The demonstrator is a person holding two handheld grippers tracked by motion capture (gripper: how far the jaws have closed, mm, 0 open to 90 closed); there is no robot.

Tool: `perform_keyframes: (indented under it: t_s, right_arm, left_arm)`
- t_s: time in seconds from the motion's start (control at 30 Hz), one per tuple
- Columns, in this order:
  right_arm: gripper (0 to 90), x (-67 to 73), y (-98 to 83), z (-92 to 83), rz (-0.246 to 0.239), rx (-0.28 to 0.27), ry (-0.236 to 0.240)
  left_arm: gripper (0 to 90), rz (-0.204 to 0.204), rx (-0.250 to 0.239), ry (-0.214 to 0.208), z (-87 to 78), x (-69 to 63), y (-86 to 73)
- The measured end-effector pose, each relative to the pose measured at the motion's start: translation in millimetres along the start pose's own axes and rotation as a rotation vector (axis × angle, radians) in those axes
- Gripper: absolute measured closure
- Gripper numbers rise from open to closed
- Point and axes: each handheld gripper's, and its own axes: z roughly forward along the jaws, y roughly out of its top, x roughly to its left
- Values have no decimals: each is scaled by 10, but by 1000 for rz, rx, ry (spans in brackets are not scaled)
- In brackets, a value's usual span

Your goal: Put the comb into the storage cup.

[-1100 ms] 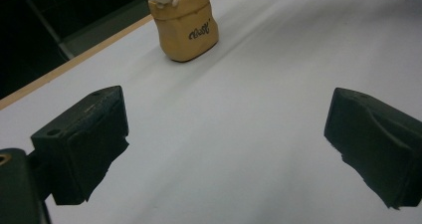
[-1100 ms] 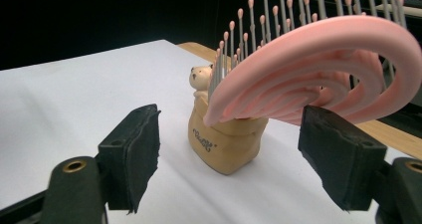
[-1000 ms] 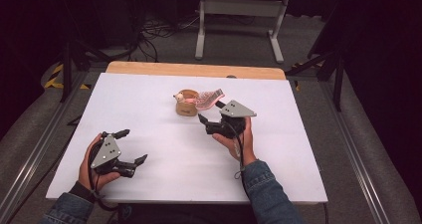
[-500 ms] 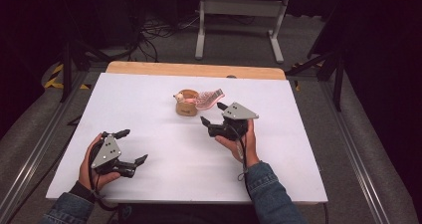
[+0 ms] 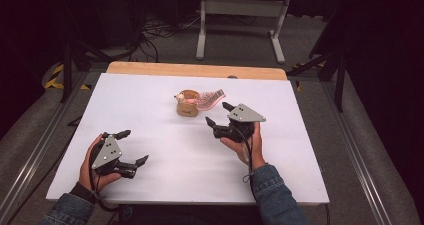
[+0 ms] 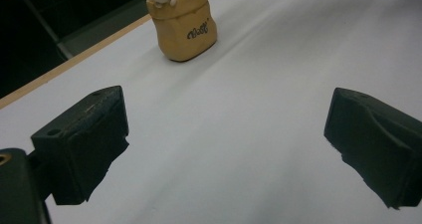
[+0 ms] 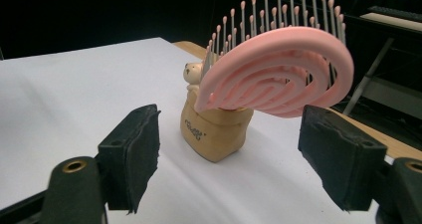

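A tan bag-shaped holder (image 5: 187, 109) with a small bear figure on its rim stands on the white tabletop (image 5: 140, 105), past the middle. A pink hairbrush (image 5: 211, 99) sticks out of it and leans to the right. My right gripper (image 5: 217, 113) hovers just right of and nearer than the holder, pointing at it with its jaws open and nothing between them. In the right gripper view the holder (image 7: 216, 129) and the brush head (image 7: 278, 74) stand beyond the open right gripper (image 7: 226, 159). My left gripper (image 5: 135, 146) rests open at the near left. The holder (image 6: 185, 27) is far ahead of the left gripper (image 6: 224, 149).
A wooden strip (image 5: 195, 70) runs along the table's far edge. Beyond it, a metal stand (image 5: 240, 15) and cables lie on the dark floor. Black frame legs (image 5: 340, 70) stand at the right.
My right gripper has drifted slightly right and nearer to the person, away from the holder. The left gripper, holder and brush have stayed put.
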Motion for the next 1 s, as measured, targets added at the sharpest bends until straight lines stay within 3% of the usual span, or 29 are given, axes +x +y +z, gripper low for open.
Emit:
perform_keyframes:
  t_s: [1.0]
  right_arm:
    - [222,-2,53,-308,-40,-25,-41]
  left_arm:
    - [46,2,-1,-3,2,-1,5]
